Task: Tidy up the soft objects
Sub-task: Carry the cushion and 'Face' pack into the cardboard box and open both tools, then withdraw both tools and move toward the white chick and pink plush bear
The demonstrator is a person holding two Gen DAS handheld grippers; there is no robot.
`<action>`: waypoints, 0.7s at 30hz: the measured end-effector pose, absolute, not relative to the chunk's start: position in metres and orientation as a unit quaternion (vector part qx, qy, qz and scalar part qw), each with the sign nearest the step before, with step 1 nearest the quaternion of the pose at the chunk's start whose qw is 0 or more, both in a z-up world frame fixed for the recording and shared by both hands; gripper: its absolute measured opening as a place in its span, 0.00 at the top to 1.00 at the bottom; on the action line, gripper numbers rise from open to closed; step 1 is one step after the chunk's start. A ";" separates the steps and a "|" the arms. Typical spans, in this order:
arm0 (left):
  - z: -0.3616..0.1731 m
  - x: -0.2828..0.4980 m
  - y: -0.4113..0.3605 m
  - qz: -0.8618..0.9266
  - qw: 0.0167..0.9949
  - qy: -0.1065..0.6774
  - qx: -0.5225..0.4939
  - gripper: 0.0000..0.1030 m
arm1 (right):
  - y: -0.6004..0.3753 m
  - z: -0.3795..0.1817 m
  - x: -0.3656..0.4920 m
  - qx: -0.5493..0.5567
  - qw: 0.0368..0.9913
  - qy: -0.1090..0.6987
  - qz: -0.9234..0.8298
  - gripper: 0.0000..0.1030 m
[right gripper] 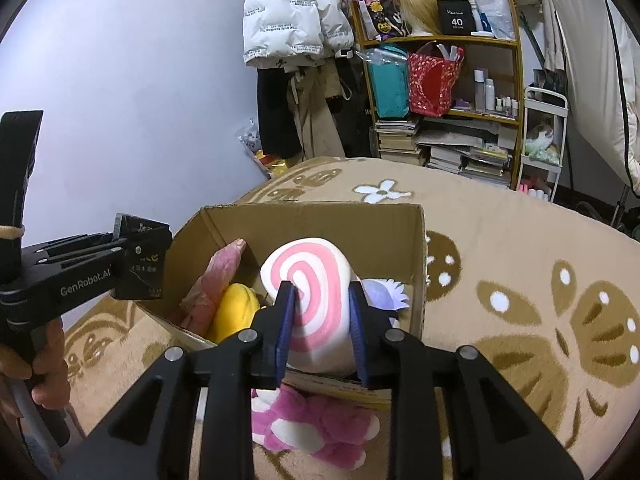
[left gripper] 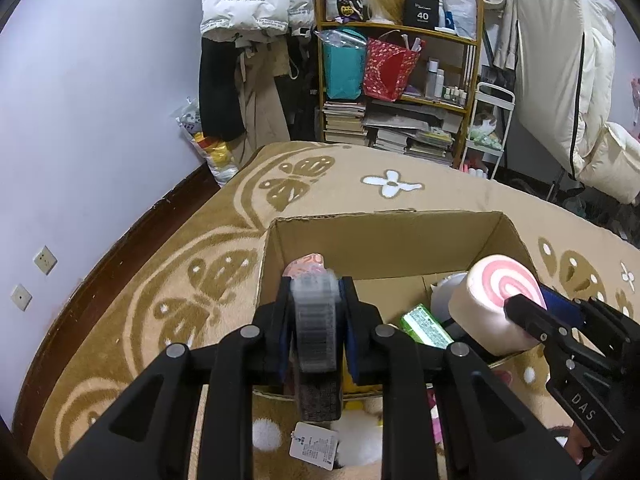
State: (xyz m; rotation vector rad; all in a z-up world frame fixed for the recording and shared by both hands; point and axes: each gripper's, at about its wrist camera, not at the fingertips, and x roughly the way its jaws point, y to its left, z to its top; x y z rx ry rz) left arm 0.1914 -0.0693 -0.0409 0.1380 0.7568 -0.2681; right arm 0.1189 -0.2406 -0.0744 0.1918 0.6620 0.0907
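An open cardboard box (left gripper: 384, 236) (right gripper: 320, 220) sits on the tan butterfly-pattern blanket. My left gripper (left gripper: 316, 292) is shut on a flat dark pack with a ribbed transparent edge (left gripper: 316, 328), held upright over the box's near left edge; the right wrist view shows it as a black pack (right gripper: 140, 264). My right gripper (right gripper: 322, 300) is shut on a white plush roll with a pink spiral end (right gripper: 308, 300) (left gripper: 496, 300), held over the box's near right side. Inside the box lie a pink plush (right gripper: 216, 280), a yellow plush (right gripper: 236, 312), a green pack (left gripper: 426, 326) and a lilac toy (right gripper: 386, 294).
A pink and white plush (right gripper: 316, 428) lies on the blanket in front of the box, with a white plush and paper tag (left gripper: 314, 444) near it. A wooden shelf (left gripper: 400, 80) with bags and books, hanging coats (left gripper: 248, 40) and a white cart (left gripper: 488, 128) stand at the back.
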 end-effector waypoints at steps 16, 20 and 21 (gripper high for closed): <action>-0.038 0.187 -0.055 -0.089 0.925 0.365 0.058 0.24 | -0.245 -0.069 0.110 0.103 0.942 0.315 0.046 0.45; -0.033 0.183 -0.051 -0.076 0.927 0.361 0.065 0.07 | -0.246 -0.065 0.106 0.105 0.945 0.308 0.042 0.23; -0.032 0.181 -0.050 -0.074 0.928 0.359 0.066 0.05 | -0.248 -0.064 0.104 0.108 0.945 0.305 0.040 0.16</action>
